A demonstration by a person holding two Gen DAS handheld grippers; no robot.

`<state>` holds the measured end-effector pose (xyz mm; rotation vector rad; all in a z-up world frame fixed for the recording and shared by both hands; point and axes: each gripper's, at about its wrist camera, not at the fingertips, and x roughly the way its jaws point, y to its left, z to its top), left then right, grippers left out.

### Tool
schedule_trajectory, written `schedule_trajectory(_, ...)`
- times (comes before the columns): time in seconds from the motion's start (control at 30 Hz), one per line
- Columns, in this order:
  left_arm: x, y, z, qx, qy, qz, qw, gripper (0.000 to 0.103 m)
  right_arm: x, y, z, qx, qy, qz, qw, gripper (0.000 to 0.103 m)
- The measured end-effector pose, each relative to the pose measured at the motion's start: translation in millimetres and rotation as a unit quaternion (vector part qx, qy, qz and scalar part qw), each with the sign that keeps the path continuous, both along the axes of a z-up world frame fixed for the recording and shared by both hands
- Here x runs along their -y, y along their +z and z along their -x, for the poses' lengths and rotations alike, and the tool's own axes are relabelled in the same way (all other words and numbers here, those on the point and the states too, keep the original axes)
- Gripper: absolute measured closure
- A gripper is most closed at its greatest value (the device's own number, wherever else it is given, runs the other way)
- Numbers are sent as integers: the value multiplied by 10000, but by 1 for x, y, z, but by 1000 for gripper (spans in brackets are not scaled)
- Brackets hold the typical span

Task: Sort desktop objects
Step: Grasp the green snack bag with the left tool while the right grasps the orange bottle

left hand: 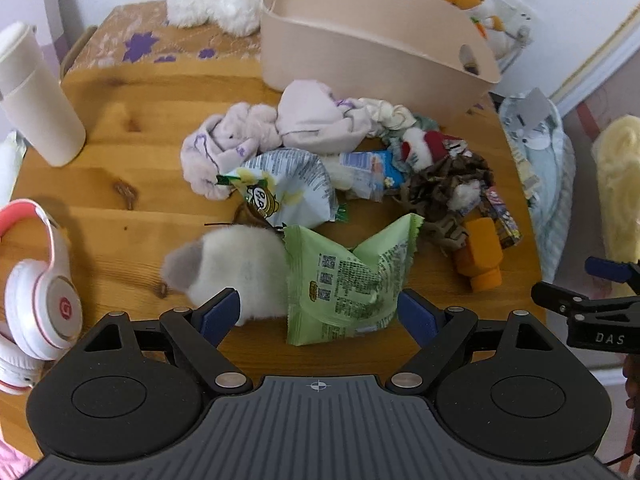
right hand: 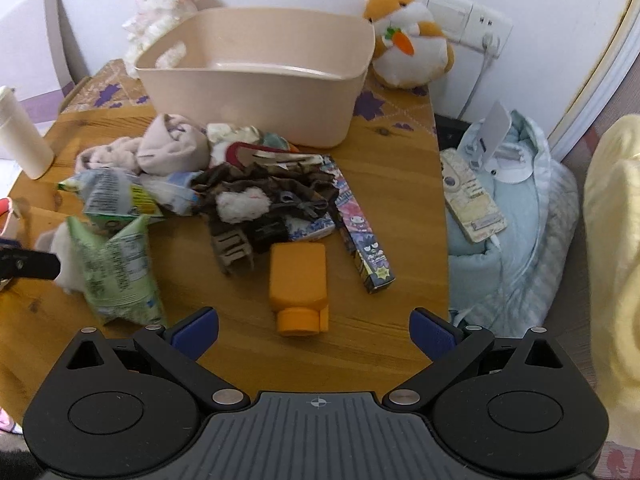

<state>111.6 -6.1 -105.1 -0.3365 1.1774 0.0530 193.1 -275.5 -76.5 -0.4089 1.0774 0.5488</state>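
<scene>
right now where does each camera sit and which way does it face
Left wrist: on the left gripper, facing the green snack packet and beige bin; open jaws show.
Right wrist: on the right gripper, facing the orange bottle; open jaws show.
Shared: packet, bottle, bin.

In front of you a clutter sits mid-table: a crumpled green snack packet (left hand: 348, 284) leaning on a white-grey plush (left hand: 236, 268), a silver-green packet (left hand: 288, 188) behind it, pale socks (left hand: 256, 132), an orange bottle (right hand: 298, 280) lying cap toward you, and an empty beige bin (right hand: 256, 76) standing upright at the back.
</scene>
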Motion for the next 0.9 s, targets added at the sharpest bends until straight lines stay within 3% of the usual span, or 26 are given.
schedule_trajectory(0.13, 5, -11, -9, -31, 134, -171, 9998, 15, -4, -22, -19, -246, -35, -12, 9997, 0)
schedule_trajectory(0.47, 29, -35, -33, -32, 191, -64, 9998, 15, -22, -58, -47, -331, 432, 170, 9984, 0)
schedule_trajectory(0.73, 50, -56, -49, 163, 113, -437, 9988, 15, -30, -81, -63, -425, 496, 134, 9978, 11)
schedule_trajectory(0.9, 60, -65, -55, 113, -195, -563, 9982, 15, -32, -92, -63, -546, 486, 33, 9973, 20)
